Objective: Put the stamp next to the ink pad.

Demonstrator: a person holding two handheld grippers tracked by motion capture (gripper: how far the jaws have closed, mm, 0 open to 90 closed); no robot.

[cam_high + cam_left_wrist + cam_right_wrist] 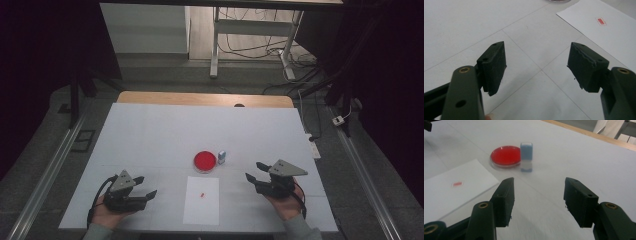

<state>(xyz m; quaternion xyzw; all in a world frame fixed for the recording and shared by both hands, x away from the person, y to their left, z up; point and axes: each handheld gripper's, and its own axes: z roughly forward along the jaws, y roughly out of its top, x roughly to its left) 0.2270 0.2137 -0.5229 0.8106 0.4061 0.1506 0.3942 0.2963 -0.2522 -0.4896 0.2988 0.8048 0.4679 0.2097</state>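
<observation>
White sheeting covers the bench (150, 130), with dark curtains either side and loose cables on the floor beyond. Near the middle sits a round red ink pad (205, 161), and just beside it, on its right, stands a small blue stamp (222, 157), upright. Nearer the person lies a sheet of paper (201, 212) with one small red mark (202, 194) printed on it.

The left gripper (141, 186) and the right gripper (254, 170) rest low at either side of the paper, each with its jaws spread wide and holding nothing.

The stamp looks narrow and tall, so a jaw that nudges it sideways would likely tip it onto the pad. The paper lies loose; a dragging jaw could slide it.
</observation>
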